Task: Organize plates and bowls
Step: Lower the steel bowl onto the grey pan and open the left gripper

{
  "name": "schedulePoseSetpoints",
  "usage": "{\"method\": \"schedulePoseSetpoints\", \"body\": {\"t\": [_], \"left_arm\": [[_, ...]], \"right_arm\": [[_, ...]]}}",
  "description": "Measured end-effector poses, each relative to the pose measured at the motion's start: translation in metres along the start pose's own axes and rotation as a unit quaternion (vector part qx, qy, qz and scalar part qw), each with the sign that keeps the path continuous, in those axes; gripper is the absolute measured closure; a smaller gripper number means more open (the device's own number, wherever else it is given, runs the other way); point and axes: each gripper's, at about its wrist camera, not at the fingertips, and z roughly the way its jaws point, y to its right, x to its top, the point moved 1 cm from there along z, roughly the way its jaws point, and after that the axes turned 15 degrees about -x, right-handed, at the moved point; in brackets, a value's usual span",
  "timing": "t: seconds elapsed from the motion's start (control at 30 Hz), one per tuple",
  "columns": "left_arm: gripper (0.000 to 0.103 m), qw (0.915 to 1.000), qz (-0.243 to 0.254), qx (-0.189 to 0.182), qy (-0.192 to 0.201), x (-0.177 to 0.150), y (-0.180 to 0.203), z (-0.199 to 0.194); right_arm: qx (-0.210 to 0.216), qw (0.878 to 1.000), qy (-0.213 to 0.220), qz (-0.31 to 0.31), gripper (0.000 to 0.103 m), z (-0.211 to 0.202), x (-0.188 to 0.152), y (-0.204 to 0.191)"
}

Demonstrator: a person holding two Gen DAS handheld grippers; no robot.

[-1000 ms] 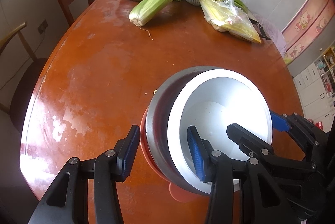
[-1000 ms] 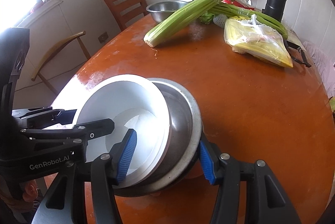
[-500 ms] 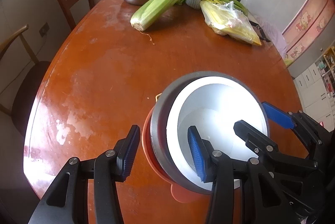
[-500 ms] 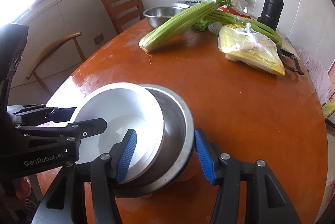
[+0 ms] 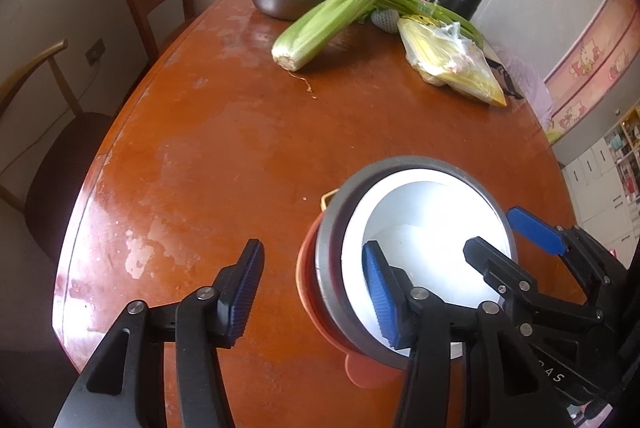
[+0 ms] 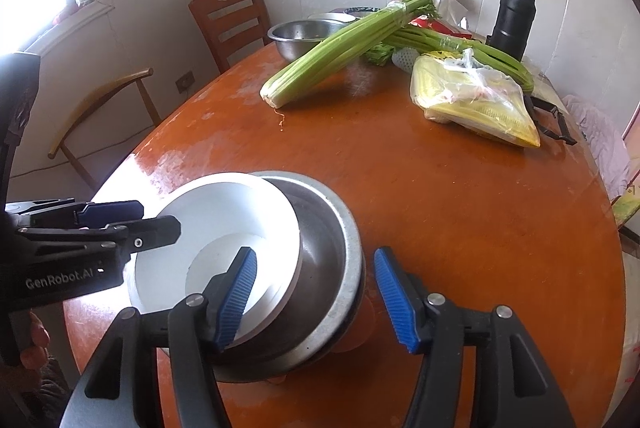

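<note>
On the round orange-brown wooden counter (image 5: 248, 132), the nested stack is now sitting level at the near edge, no longer tilted: grey steel bowl (image 6: 336, 228) on an orange plastic dish (image 5: 308, 292), white ceramic bowl (image 6: 224, 212) inside. You are keeping your left tool (image 5: 312, 292) and right tool (image 6: 316, 298) spread, each straddling the rim unclenched. Stacking looks nearly done.

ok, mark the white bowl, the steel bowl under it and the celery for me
white bowl (image 6: 224, 228): right wrist view, inner wall.
steel bowl (image 6: 324, 228): right wrist view, bare inner wall right of the white bowl.
celery (image 5: 328, 20): left wrist view, middle of the stalks.
</note>
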Motion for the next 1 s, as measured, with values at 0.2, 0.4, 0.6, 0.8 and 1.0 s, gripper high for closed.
{"method": "schedulePoseSetpoints", "body": {"t": [0.2, 0.4, 0.6, 0.8, 1.0], "left_arm": [[0.048, 0.9994, -0.023, -0.021, 0.013, 0.004, -0.008, -0.009], [0.046, 0.9979, -0.041, -0.049, 0.015, 0.007, -0.016, -0.010], [0.046, 0.9958, -0.049, -0.075, -0.017, 0.005, -0.012, 0.010], [0.046, 0.9998, 0.003, -0.018, -0.006, -0.001, 0.008, 0.008], [0.046, 0.9995, 0.031, 0.005, 0.004, -0.007, 0.023, 0.003]], "right_arm": [[-0.005, 1.000, 0.007, 0.012, 0.038, -0.002, 0.003, 0.007], [-0.006, 0.999, 0.007, 0.033, 0.035, -0.001, 0.004, 0.018], [0.002, 0.999, 0.002, 0.040, 0.032, -0.002, 0.002, 0.022], [0.010, 0.999, 0.014, 0.037, 0.032, -0.010, 0.001, 0.021], [0.007, 0.999, 0.017, 0.040, 0.032, -0.016, -0.003, 0.024]]}}
